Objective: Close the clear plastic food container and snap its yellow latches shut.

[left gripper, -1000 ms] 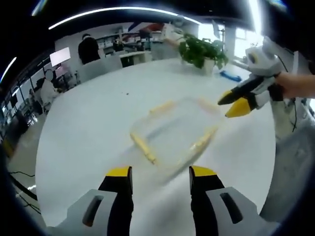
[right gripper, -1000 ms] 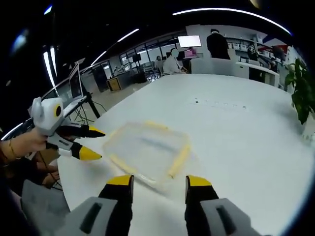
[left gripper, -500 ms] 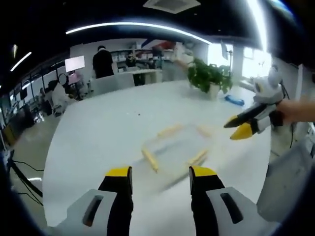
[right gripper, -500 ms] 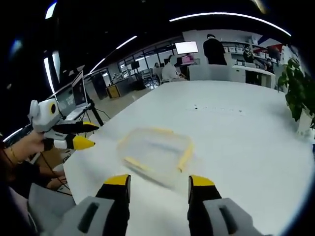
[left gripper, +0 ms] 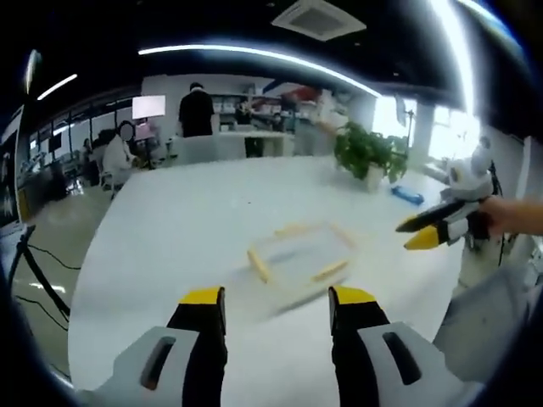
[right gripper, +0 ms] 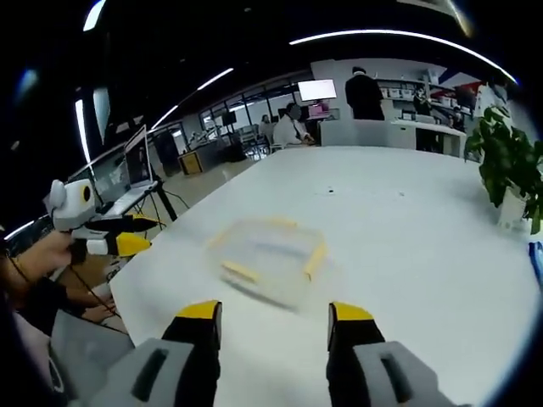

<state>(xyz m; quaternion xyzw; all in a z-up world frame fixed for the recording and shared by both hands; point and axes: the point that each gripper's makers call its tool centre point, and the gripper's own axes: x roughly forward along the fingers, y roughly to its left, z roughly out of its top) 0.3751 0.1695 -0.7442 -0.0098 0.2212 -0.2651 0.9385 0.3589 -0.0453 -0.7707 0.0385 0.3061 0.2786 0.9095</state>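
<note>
I have the clear rectangular plastic food container with yellow latches (left gripper: 299, 261) lying flat on the large white round table (left gripper: 170, 246), ahead of both tools and touched by neither. In the left gripper view my left gripper (left gripper: 276, 305) sits low at the near edge, its yellow-tipped black jaws held apart with bare table between them, the container just beyond. My right gripper (left gripper: 428, 233) comes in from the right, held in a hand (left gripper: 513, 216) above the table's right side, its two yellow tips close together but a slim gap showing; nothing is between them.

In the right gripper view the same container (right gripper: 270, 254) lies a little left of centre, blurred, so I cannot tell whether its latches are snapped. That view's own jaws stand apart over bare table. The left gripper (right gripper: 127, 237) hovers at the far left, off the table's edge.

A green potted plant (left gripper: 369, 157) stands at the far right of the table.
</note>
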